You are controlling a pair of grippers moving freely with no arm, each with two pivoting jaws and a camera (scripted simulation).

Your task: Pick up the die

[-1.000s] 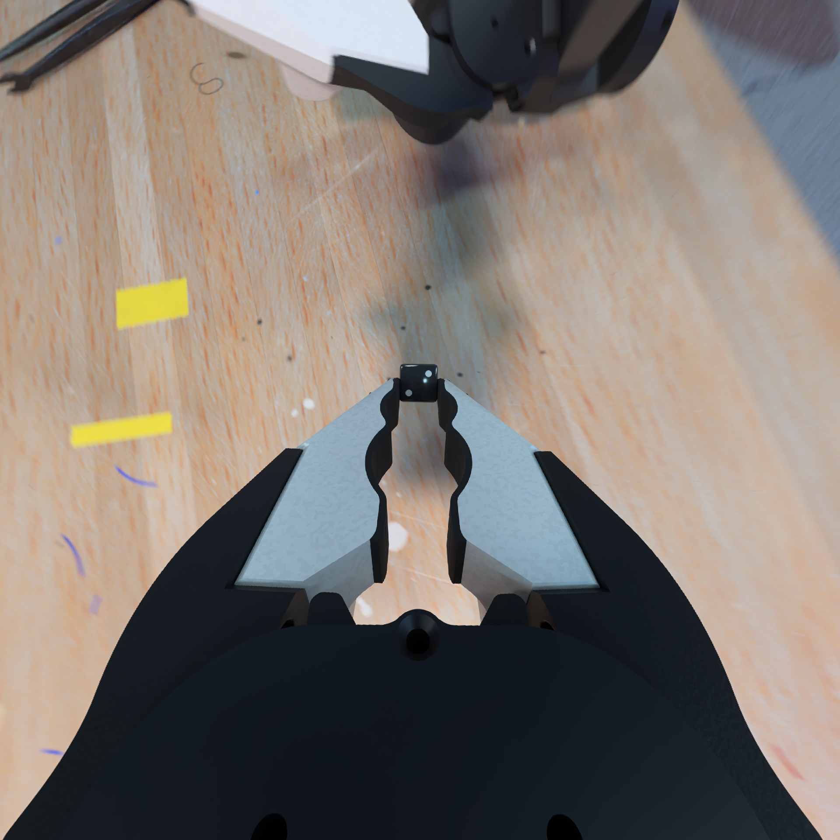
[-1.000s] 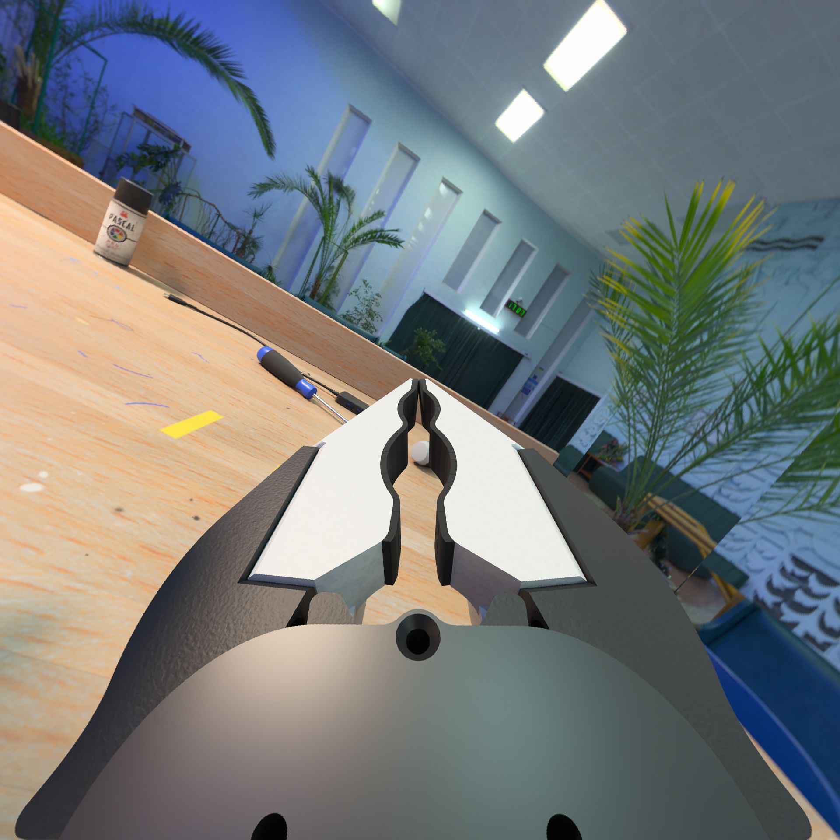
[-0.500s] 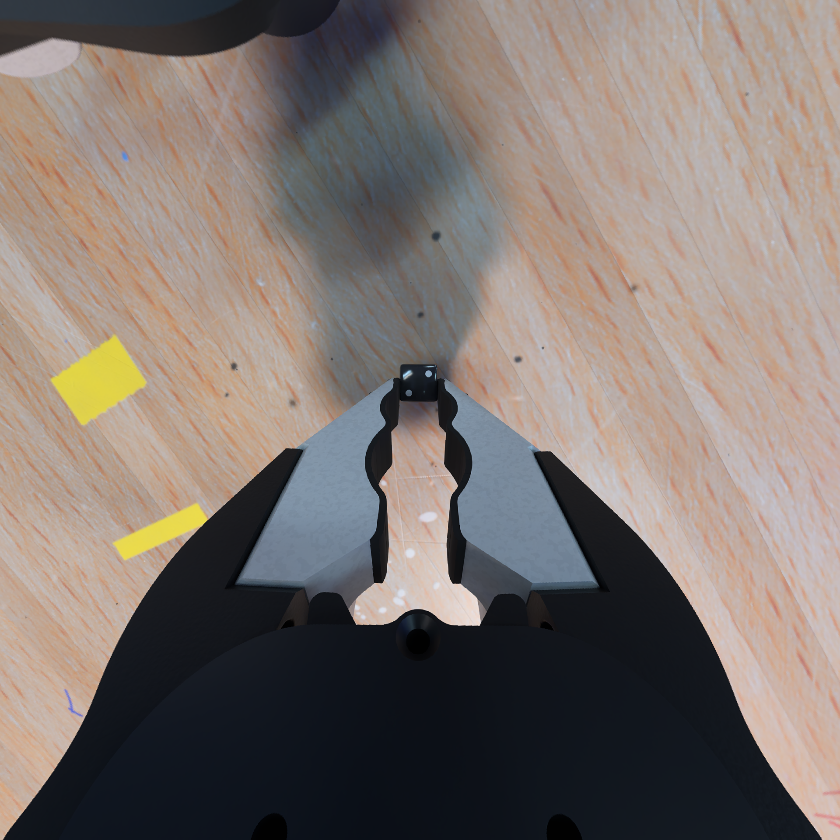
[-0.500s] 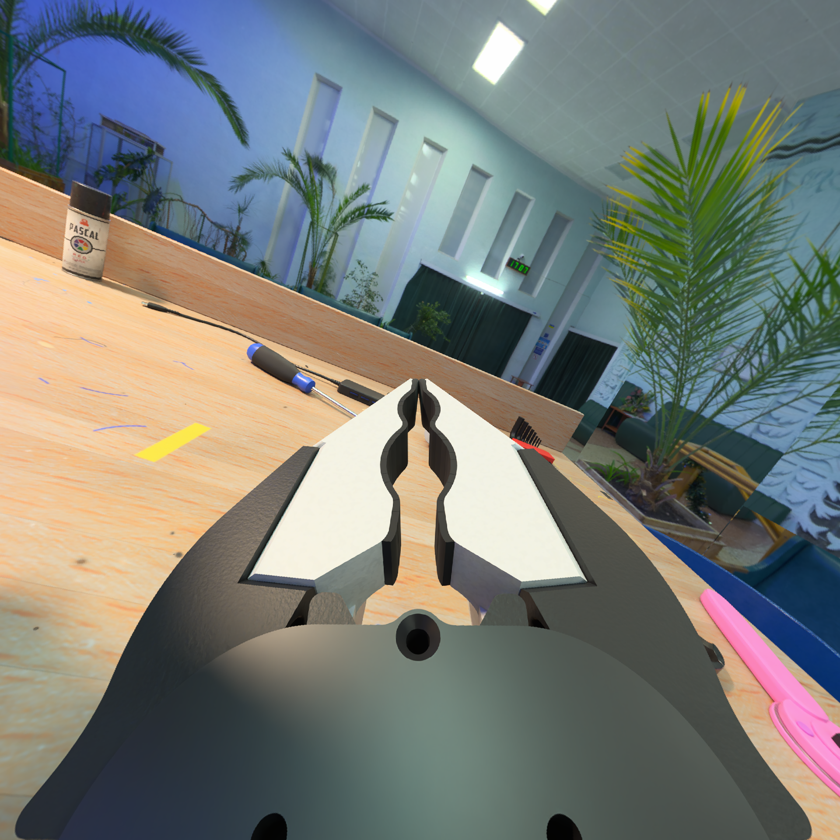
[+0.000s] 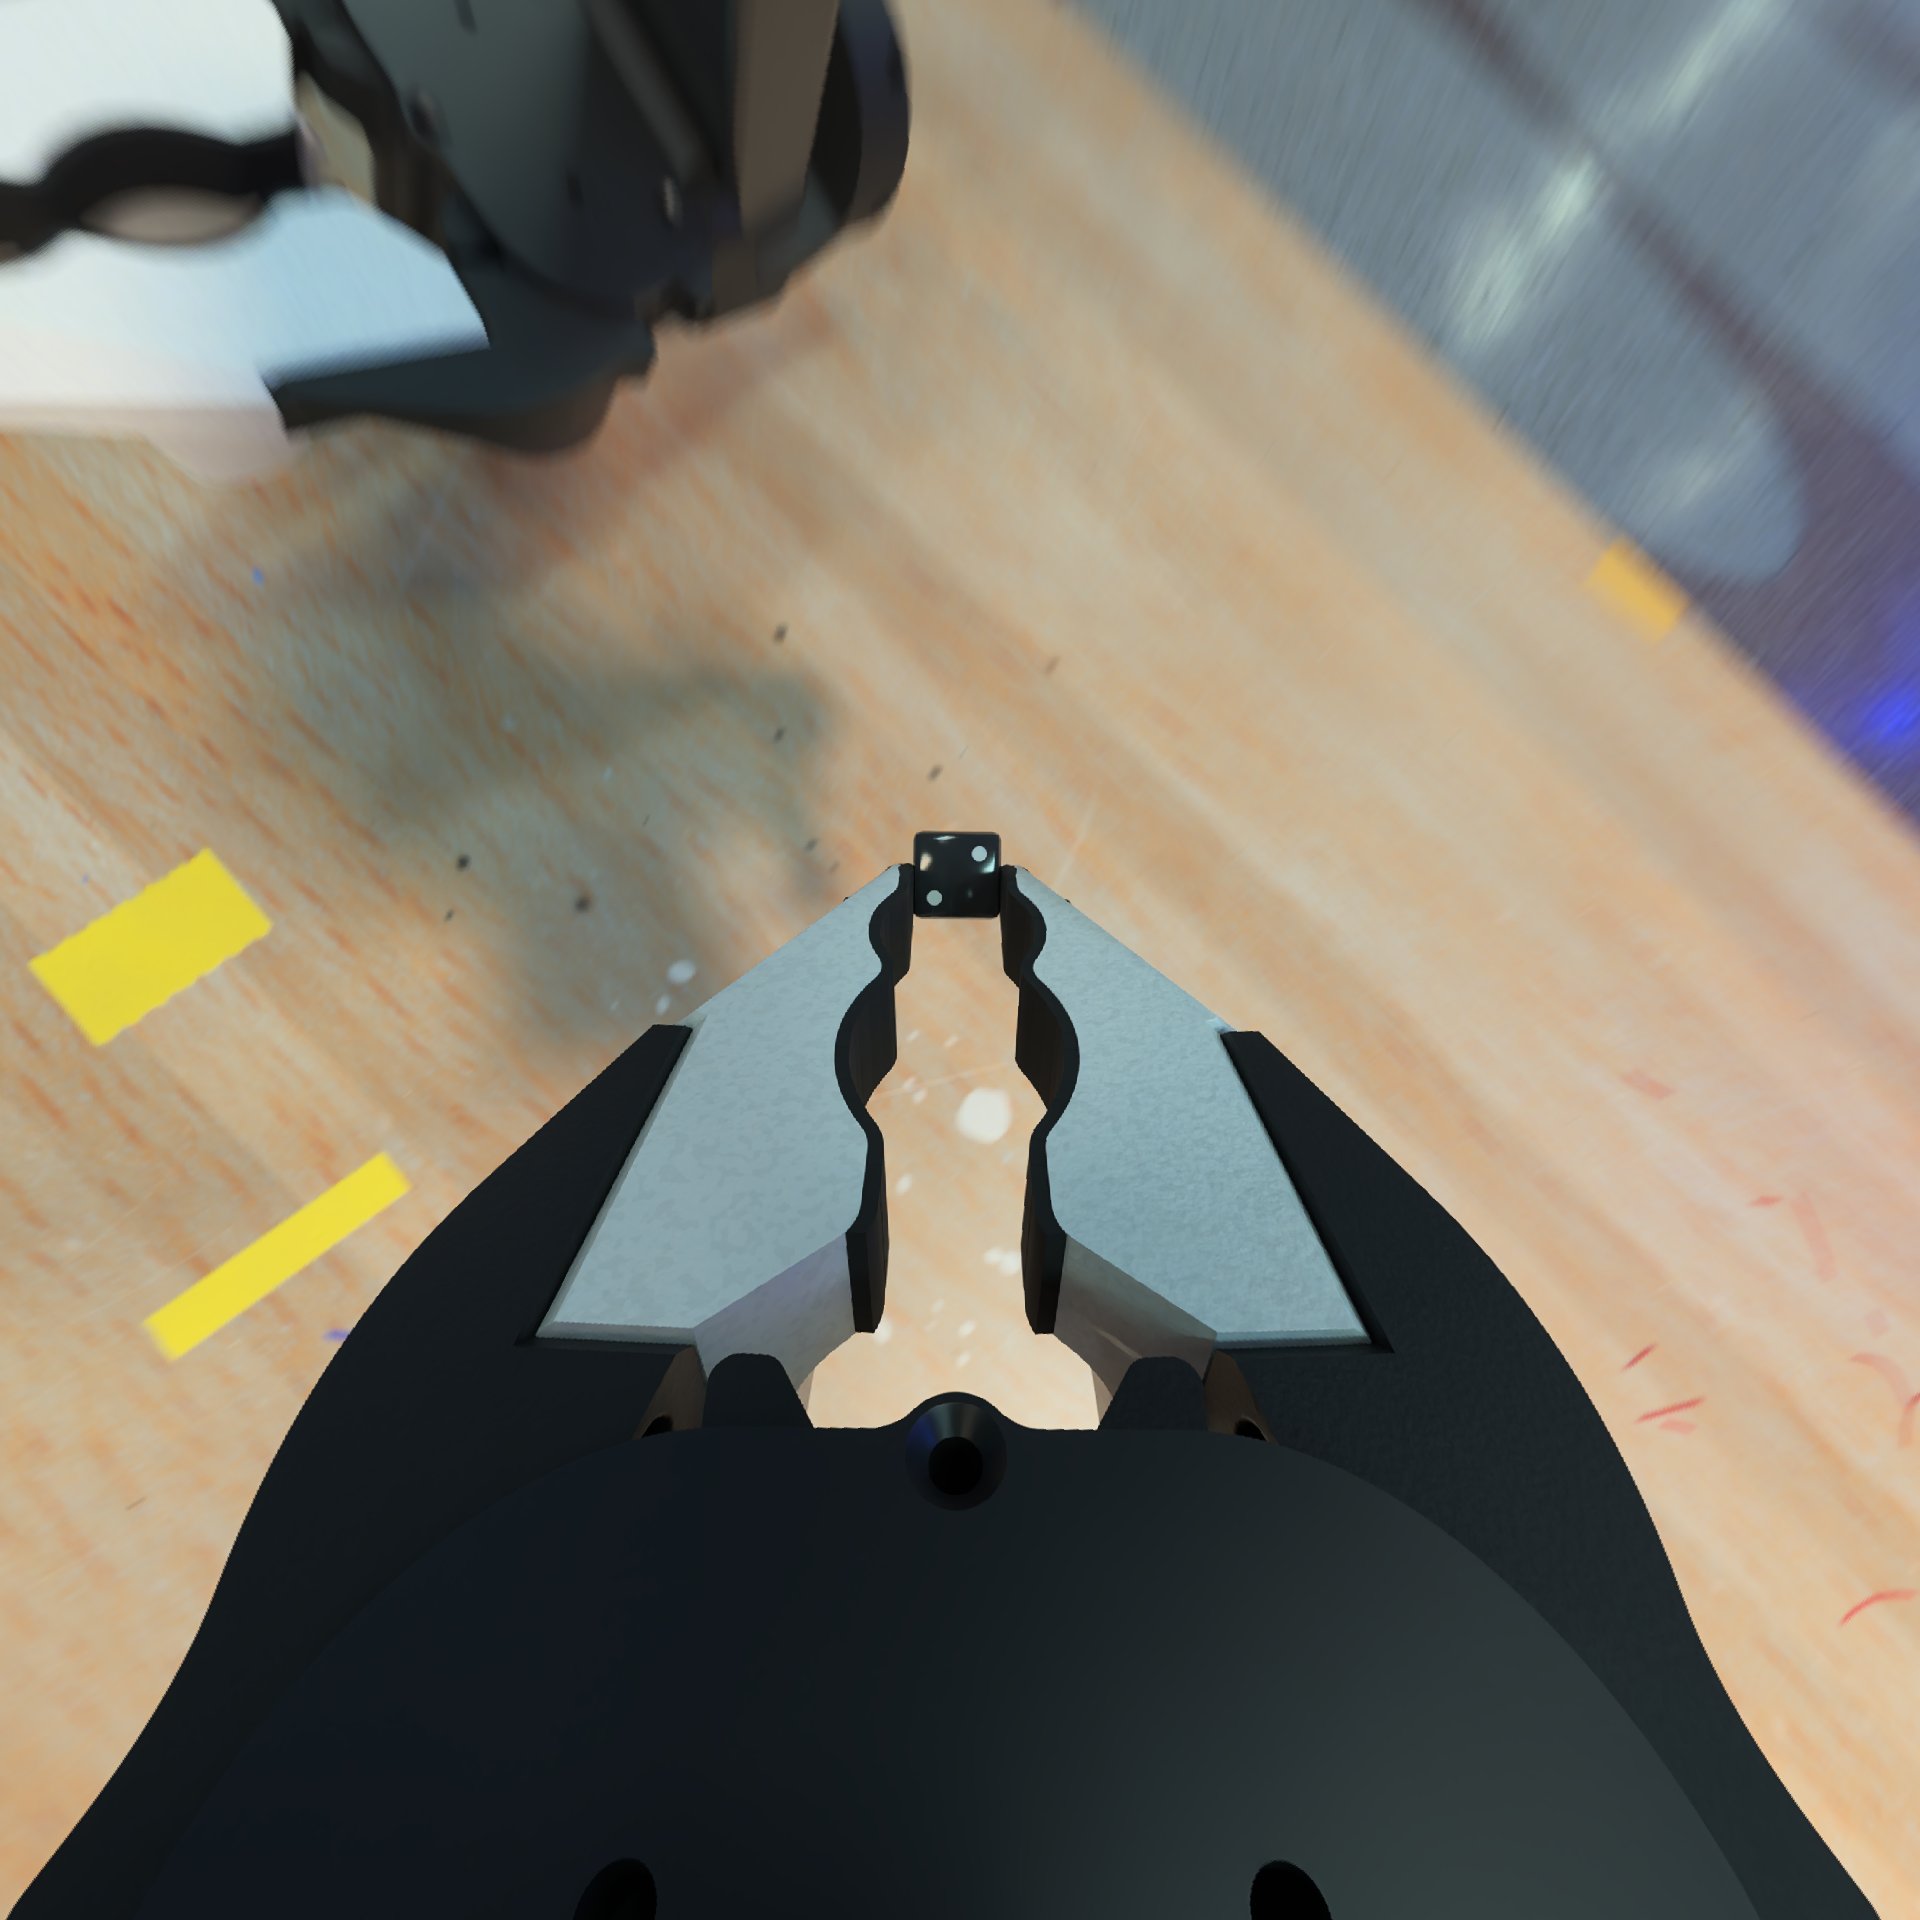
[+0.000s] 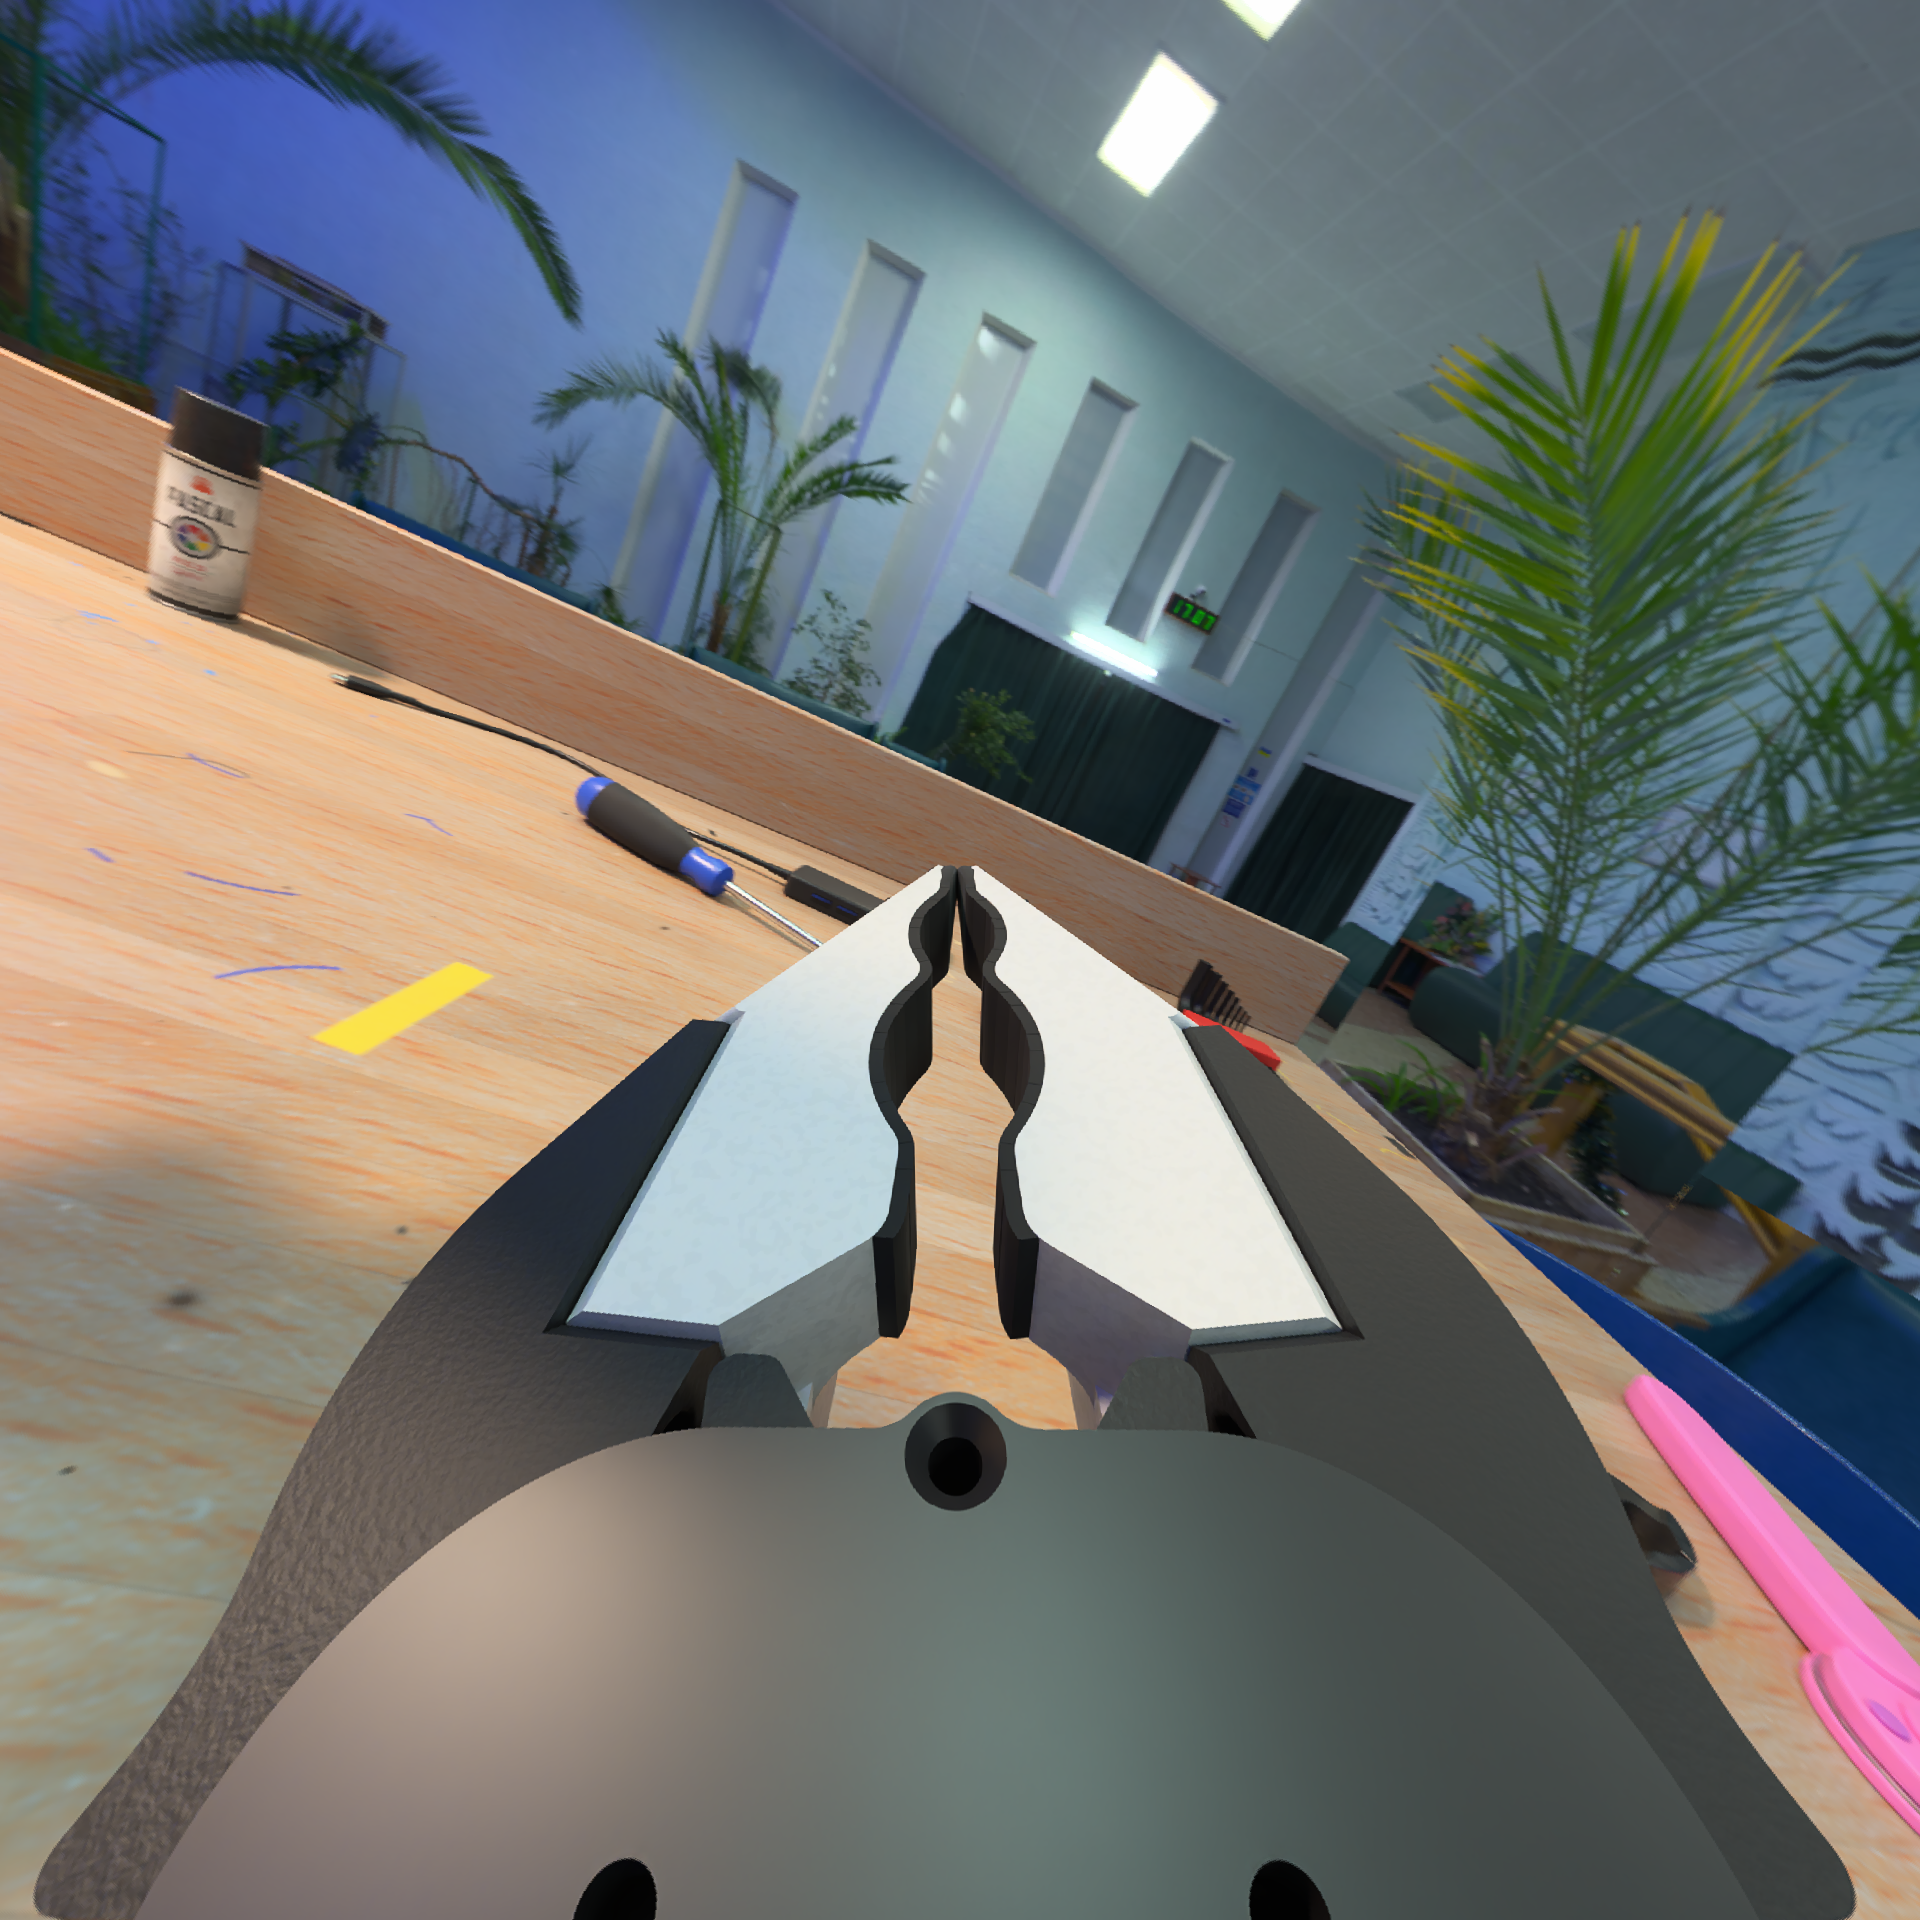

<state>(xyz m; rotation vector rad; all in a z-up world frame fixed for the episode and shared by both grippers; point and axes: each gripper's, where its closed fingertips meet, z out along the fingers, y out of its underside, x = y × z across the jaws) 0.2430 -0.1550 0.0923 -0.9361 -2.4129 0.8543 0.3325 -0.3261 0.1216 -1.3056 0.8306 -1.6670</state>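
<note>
A small black die (image 5: pixel 956 876) with white pips sits pinched between the tips of my left gripper (image 5: pixel 956 896). The left gripper is shut on it and holds it above the wooden table (image 5: pixel 1247 727). My right gripper (image 6: pixel 957 883) is shut and empty, low over the table. It also shows in the left wrist view (image 5: pixel 499 208) at the top left, blurred, ahead of the die.
In the right wrist view a spray can (image 6: pixel 205 506) stands by the table's back rail. A blue-handled screwdriver (image 6: pixel 665 842), a black cable (image 6: pixel 468 722) and yellow tape (image 6: pixel 403 1006) lie ahead. Pink scissors (image 6: pixel 1797 1579) lie at the right edge. Yellow tape strips (image 5: pixel 151 943) lie left of the die.
The left gripper still grips the die; its view has swung, so the table edge and the right gripper show again. The right gripper's view has tilted a little.
</note>
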